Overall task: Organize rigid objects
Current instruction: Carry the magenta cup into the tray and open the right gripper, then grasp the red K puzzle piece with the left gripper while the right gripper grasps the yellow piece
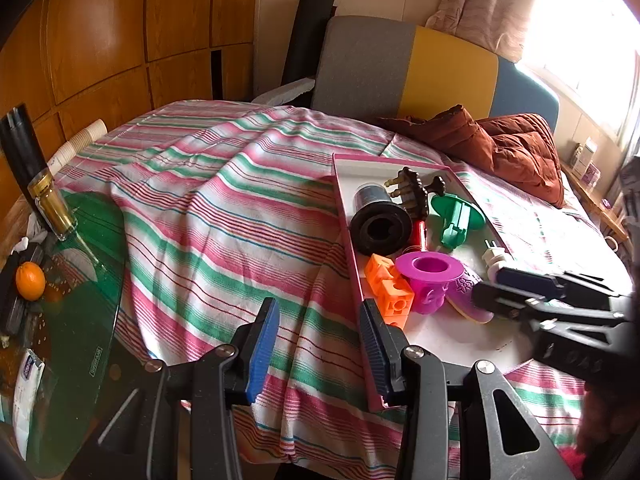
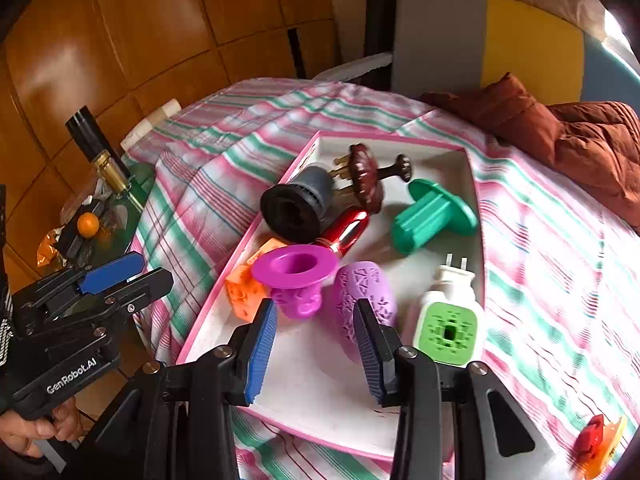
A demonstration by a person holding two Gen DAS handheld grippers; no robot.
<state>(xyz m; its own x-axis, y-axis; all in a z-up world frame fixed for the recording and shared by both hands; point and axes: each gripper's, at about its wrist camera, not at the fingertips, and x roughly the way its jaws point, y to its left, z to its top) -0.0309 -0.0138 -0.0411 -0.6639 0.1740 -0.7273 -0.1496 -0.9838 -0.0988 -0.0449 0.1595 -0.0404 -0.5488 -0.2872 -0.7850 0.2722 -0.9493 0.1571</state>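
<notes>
Striped pink, green and white cloth (image 1: 200, 220) over the counter, wood panelling behind.

On the cloth, a white tray with a pink rim (image 2: 476, 208), holding the rigid pieces in a loose cluster:
- At the far end, a brown knobbed piece with brass pins (image 2: 366, 184), leaning on a black and grey cylinder (image 2: 296, 208) lying on its side.
- Just beside those, a shiny red tube (image 2: 344, 232) and a green flanged piece (image 2: 432, 216), also on its side.
- Nearer, a magenta flanged cup (image 2: 294, 276), mouth up, touching a pair of orange cubes (image 2: 244, 292) by the tray's left rim.
- Right of the cup, a purple patterned oval (image 2: 360, 292), then a white plug with a green face (image 2: 448, 320), prongs pointing away.

Outside the tray, well apart at the cloth's near right, a small red and orange piece (image 2: 600, 440).

Right gripper (image 2: 315, 308) poised over the near part of the tray, fingers spread, pinching nothing; purple oval just past the right finger, magenta cup just past the left. Left gripper (image 1: 319, 308) over bare cloth at the tray's left rim, fingers spread and empty, held in a hand (image 2: 36, 428).

Farther out: a rust-coloured quilted jacket (image 1: 512, 144), a grey and yellow chair back (image 1: 400, 72), and to the left a green glass top (image 1: 92, 240) with a gold-banded bottle (image 1: 52, 208) and an orange fruit (image 1: 30, 280).
</notes>
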